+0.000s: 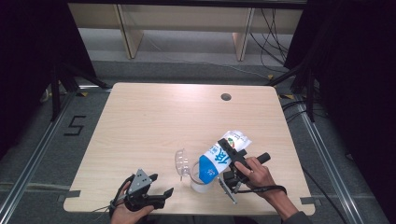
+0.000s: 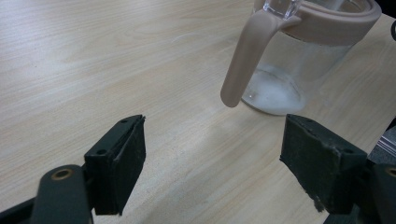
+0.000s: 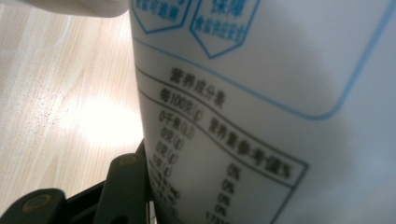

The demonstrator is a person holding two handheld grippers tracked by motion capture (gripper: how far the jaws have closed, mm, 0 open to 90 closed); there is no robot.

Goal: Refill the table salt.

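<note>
Left tool (image 1: 161, 184): we find it resting low at the near edge of the worktop (image 1: 154, 116), jaws spread wide with nothing between them, just left of the jug and apart from it.

Jug lid (image 1: 180, 161): we see a clear lid lying on the worktop just behind and left of the jug, so the mouth is already uncovered.

Jug (image 2: 299, 56): we note a clear jug with a pale pink rim and handle, upright near the front edge; a thin layer of white grains covers its bottom, the rest stands empty.

Bag (image 1: 219, 158): we find a white and blue printed bag tilted mouth-down, its lower end at or inside the jug's mouth.

Right tool (image 1: 232, 155): we judge it pinching the bag across its middle, one jaw seen flat against the printed side.

Progress: we judge pouring begun and early; most of the filling is left, then setting the bag down and refitting the lid.
</note>
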